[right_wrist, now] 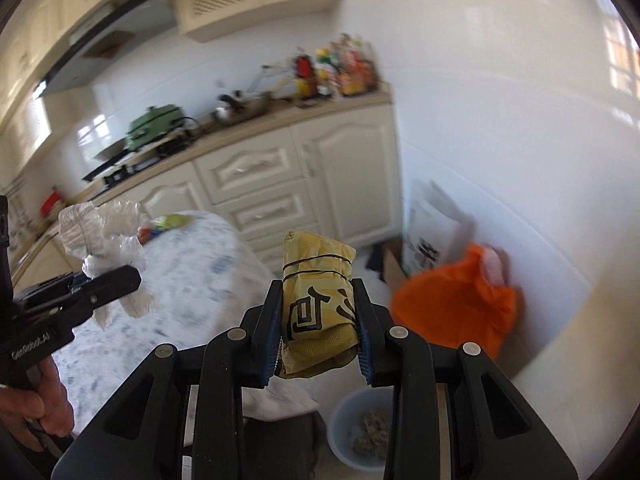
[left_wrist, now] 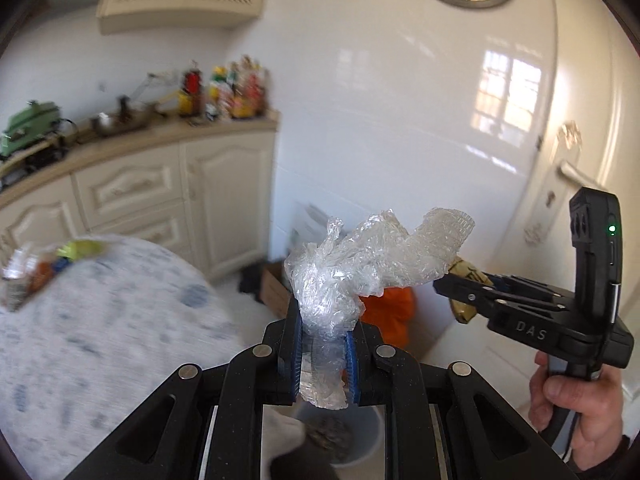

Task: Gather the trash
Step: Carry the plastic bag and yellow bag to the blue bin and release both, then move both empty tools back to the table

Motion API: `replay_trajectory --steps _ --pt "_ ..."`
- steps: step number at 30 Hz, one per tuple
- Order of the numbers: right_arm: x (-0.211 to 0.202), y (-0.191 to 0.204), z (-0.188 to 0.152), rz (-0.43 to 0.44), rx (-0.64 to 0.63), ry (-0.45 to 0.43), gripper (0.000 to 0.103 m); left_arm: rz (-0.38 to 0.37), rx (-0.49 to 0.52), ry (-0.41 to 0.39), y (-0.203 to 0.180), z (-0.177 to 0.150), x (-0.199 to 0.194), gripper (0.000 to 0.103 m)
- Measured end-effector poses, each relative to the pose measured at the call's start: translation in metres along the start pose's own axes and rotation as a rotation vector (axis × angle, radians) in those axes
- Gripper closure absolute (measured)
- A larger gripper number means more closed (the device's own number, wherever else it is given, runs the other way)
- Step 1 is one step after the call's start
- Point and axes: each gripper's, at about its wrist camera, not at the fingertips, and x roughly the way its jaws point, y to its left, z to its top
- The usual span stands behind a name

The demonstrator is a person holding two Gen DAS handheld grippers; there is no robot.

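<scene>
Risk judged: the left tool (left_wrist: pixel 322 354), clamped only on the tail of the crumpled plastic wrap (left_wrist: pixel 360 264), or the right tool (right_wrist: pixel 316 334) gripping the yellow wrapper (right_wrist: pixel 316 292), might drop short of the grey bin (right_wrist: pixel 360 428) below; orange bag (right_wrist: pixel 456 308) near, round counter (right_wrist: pixel 192 280) alongside.

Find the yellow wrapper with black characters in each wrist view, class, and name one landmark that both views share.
Left wrist view: the yellow wrapper sits at the right, mostly hidden in the right gripper.
Right wrist view: the yellow wrapper sits at centre, clamped in the right gripper.
Shared landmark: the orange bag on the floor by the white wall.
</scene>
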Motion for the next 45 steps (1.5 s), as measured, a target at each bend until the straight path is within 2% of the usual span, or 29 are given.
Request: replay_trajectory --steps 5,11,16,21,23,24,25,26,27,28,30,32,33,34,39,45 --pt "0.021 -0.041 -0.03 -0.036 0.081 0.072 0.071 -0.059 0.028 0.122 -0.035 -0.008 0.055 0.089" --pt "0.051 -0.076 -0.06 -0.052 0.159 0.154 0.071 -0.059 0.044 0.249 -0.059 -0.02 0.114 0.089" --pt "0.073 -0.091 -0.079 -0.055 0.209 0.206 0.071 -0.065 0.042 0.328 -0.071 -0.027 0.155 0.089" --pt "0.088 -0.101 -0.089 -0.057 0.235 0.242 0.07 -0.079 0.056 0.392 -0.073 -0.021 0.2 0.087" --pt "0.094 -0.104 -0.093 -0.057 0.245 0.256 0.068 -0.075 0.066 0.412 -0.076 -0.02 0.206 0.081" --pt "0.095 -0.105 -0.094 -0.06 0.249 0.258 0.068 -0.072 0.069 0.421 -0.075 -0.02 0.208 0.071" --pt "0.096 -0.107 -0.095 -0.061 0.257 0.261 0.067 -0.068 0.07 0.428 -0.076 -0.019 0.21 0.055" --pt "0.097 -0.108 -0.096 -0.056 0.266 0.265 0.063 -0.061 0.07 0.429 -0.075 -0.018 0.208 0.047" --pt "0.097 -0.11 -0.097 -0.058 0.275 0.267 0.049 -0.05 0.067 0.422 -0.071 -0.017 0.208 0.033" --pt "0.097 -0.112 -0.098 -0.067 0.28 0.266 0.033 -0.041 0.064 0.412 -0.068 -0.017 0.208 0.024" --pt "0.096 -0.114 -0.097 -0.079 0.286 0.255 0.026 -0.024 0.067 0.395 -0.064 -0.019 0.201 0.016" --pt "0.092 -0.116 -0.096 -0.095 0.3 0.243 0.014 -0.017 0.07 0.378 -0.065 -0.018 0.198 0.013" --pt "0.091 -0.116 -0.096 -0.101 0.302 0.238 0.003 -0.016 0.072 0.37 -0.062 -0.021 0.194 0.011" --pt "0.089 -0.115 -0.095 -0.107 0.305 0.232 0.0 -0.013 0.076 0.362 -0.06 -0.023 0.191 0.008" --pt "0.083 -0.11 -0.086 -0.136 0.293 0.227 0.0 0.008 0.065 0.284 -0.055 -0.021 0.158 0.001" --pt "0.07 -0.09 -0.066 -0.131 0.257 0.19 0.0 0.009 0.047 0.172 -0.041 -0.014 0.105 0.001"
